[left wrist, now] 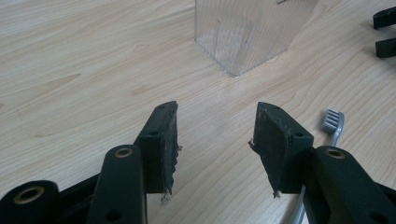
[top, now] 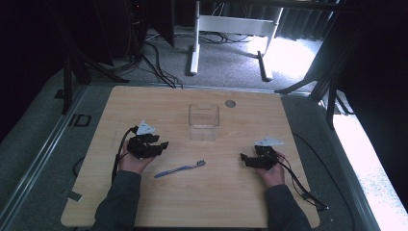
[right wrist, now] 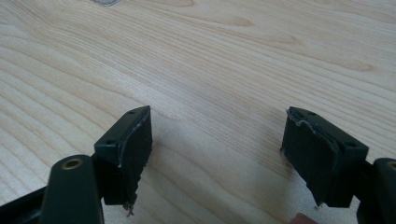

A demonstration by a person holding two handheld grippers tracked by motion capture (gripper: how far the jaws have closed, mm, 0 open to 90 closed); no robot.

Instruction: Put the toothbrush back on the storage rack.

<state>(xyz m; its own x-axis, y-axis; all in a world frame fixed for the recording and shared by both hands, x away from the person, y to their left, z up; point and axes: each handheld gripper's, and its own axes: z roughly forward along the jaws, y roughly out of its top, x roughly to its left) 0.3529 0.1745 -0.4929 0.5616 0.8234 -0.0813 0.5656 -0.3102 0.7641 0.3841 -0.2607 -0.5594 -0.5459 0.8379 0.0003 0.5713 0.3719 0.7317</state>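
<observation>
A blue toothbrush (top: 180, 169) lies flat on the wooden table (top: 159, 103) between my two hands; its grey bristle head (left wrist: 332, 120) shows just right of my left gripper's right jaw. A clear plastic box (top: 204, 121) stands upright at mid-table, and its corner (left wrist: 247, 32) lies ahead of the left jaws. My left gripper (top: 162, 145) rests left of the brush, open and empty (left wrist: 215, 140). My right gripper (top: 244, 159) rests at the right, open over bare wood (right wrist: 217, 144). Its two jaw tips (left wrist: 385, 32) show far off at the upper right of the left gripper view.
A small grey disc (top: 230, 103) sits in the table near its far edge. Cables trail from both grippers off the front sides. Beyond the table are floor cables and a white desk frame (top: 231, 29).
</observation>
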